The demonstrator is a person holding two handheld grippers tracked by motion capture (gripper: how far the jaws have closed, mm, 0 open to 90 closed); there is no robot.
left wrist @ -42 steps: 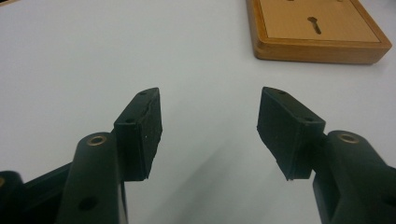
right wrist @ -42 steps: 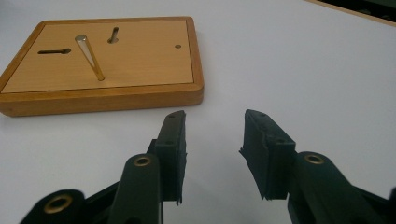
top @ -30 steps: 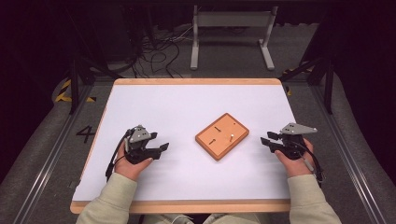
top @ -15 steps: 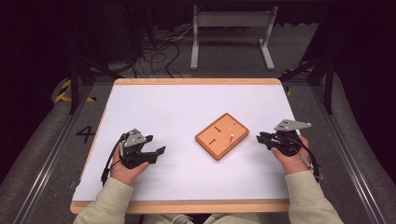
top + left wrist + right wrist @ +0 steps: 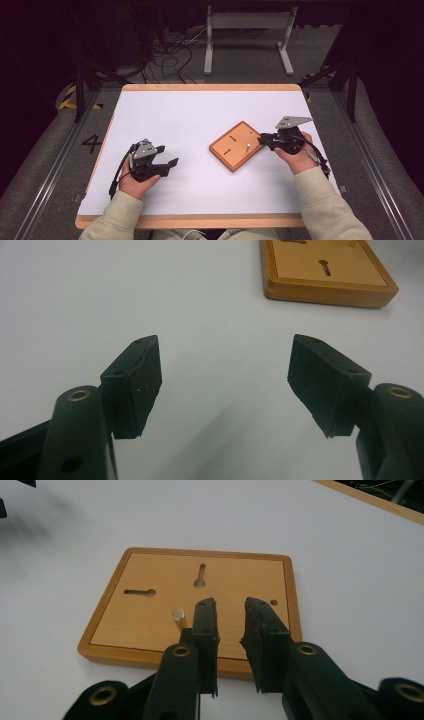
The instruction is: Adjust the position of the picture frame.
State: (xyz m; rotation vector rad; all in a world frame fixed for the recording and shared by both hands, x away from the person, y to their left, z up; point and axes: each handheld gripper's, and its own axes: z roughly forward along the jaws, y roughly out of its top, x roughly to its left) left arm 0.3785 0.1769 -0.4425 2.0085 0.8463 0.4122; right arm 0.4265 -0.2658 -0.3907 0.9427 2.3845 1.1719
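A wooden board (image 5: 236, 145) with keyhole slots lies right of the table's middle, and a short metal peg (image 5: 247, 146) stands upright in it. My right gripper (image 5: 262, 141) reaches its right edge. In the right gripper view its jaws (image 5: 230, 612) hover over the board (image 5: 240, 580). They have just been closing to a narrow gap, with nothing between them. The peg (image 5: 178, 617) stands just outside the left jaw. My left gripper (image 5: 167, 156) rests at the near left. Its jaws (image 5: 225, 370) have just been opening and stand wide apart over bare table, with the board (image 5: 330, 270) farther off.
The white table top (image 5: 200, 115) has a wooden rim. Beyond its far edge, a metal stand (image 5: 247, 35) and loose cables (image 5: 165, 50) sit on the dark floor.
My right hand has moved left toward the board, and its jaws have narrowed. My left hand has stayed near the same spot, and its jaws have spread a little wider.
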